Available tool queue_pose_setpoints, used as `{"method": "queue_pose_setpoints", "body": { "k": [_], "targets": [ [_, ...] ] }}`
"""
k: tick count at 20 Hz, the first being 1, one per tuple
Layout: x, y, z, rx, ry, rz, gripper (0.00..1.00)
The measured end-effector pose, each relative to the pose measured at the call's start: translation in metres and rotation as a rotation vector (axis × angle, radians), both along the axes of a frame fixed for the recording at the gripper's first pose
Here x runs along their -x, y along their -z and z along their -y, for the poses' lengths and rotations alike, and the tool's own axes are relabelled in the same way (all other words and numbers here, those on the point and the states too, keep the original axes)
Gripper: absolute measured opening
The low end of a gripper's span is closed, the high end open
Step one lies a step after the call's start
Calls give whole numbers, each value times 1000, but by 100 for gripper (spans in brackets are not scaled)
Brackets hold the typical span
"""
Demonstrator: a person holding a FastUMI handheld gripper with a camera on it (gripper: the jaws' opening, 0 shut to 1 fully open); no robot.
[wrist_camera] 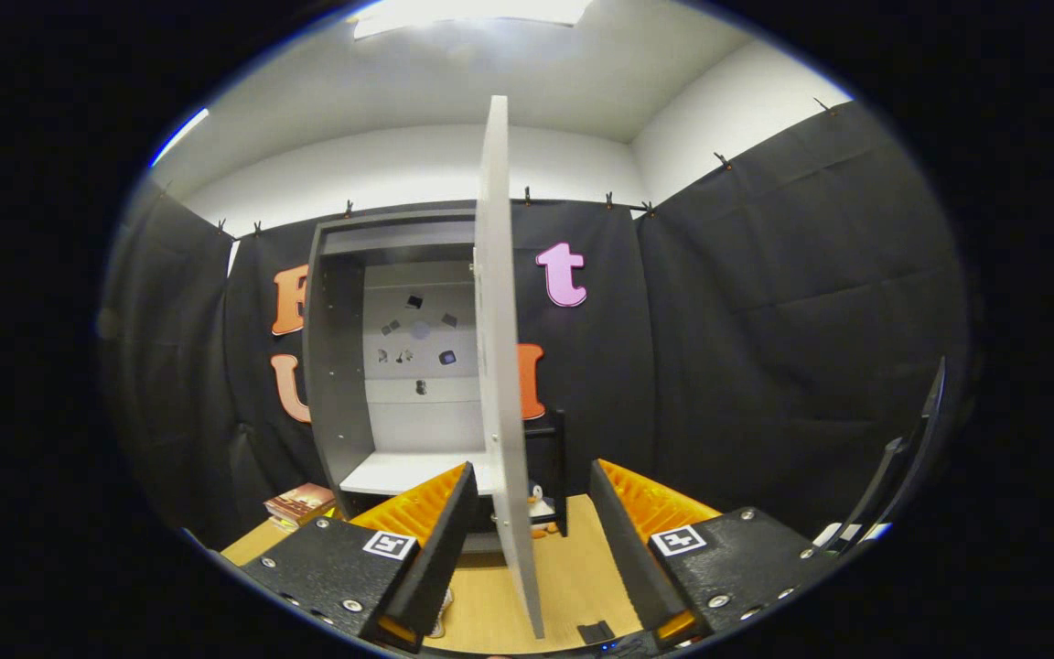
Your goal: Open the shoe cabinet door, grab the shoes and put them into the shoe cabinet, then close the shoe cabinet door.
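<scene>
Grey shoe cabinet (344, 366) stands open on the wooden worktop (573, 577), its door (500, 366) swung out edge-on between the wide-spread, empty fingers of the gripper (532, 540). Opening looks done; next, seemingly, fetching the shoes.

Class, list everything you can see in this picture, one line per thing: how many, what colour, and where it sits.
Shoe cabinet: one, grey, standing against the black cloth wall beyond the claw, inside lit and pale.
Cabinet door: one, light grey, swung open, seen edge-on, its lower edge between the fingers.
Books: a small stack, reddish-brown, on the floor left of the cabinet.
Floor: wooden, tan, under the door.
Small figure: one, white and dark, behind the door's foot; unclear what.
Claw: one, fingers apart, the door between them, not pressing it.
</scene>
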State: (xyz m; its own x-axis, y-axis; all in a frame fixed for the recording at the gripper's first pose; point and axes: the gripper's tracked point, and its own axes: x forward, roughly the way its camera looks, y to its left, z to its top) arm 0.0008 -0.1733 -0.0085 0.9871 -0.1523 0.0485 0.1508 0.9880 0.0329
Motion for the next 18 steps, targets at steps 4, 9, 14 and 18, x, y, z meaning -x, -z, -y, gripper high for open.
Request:
{"method": "queue_pose_setpoints", "body": {
  "k": [4, 9, 14, 18],
  "targets": [
    [-1, -6, -52, 20, -47, 11, 92],
    [-12, 8, -127, 17, -152, -4, 93],
    [-29, 36, -176, 2, -191, -46, 93],
    [-42, 41, -192, -2, -177, -45, 93]
  ]
}}
